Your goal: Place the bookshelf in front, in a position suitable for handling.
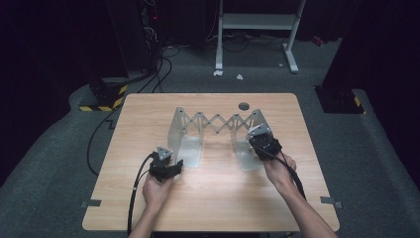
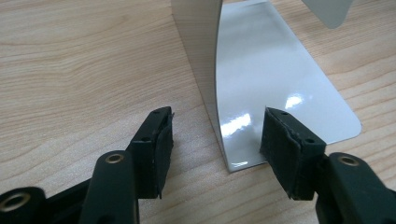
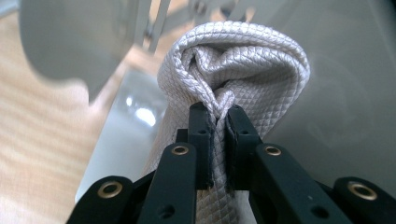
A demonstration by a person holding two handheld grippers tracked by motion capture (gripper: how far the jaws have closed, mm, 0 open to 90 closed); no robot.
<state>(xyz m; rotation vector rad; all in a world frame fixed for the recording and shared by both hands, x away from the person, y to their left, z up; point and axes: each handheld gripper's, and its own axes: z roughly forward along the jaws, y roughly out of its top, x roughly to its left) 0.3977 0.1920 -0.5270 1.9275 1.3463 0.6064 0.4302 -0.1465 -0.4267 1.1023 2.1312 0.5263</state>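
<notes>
Pinching bunched pale quilted cloth point(image 3: 233, 65), right gripper point(image 3: 218, 116) jaws clamped on fold, cloth beside right plate of expanding metal rack point(image 1: 218, 122). Left gripper point(image 2: 217, 135) jaws apart, straddling left plate's base edge, not pressing. Rack on wooden worktop point(image 1: 213, 193).

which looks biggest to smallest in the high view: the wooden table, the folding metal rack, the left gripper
1. wooden table
2. folding metal rack
3. left gripper
The gaps are plain, so nearness changes nothing.
</notes>
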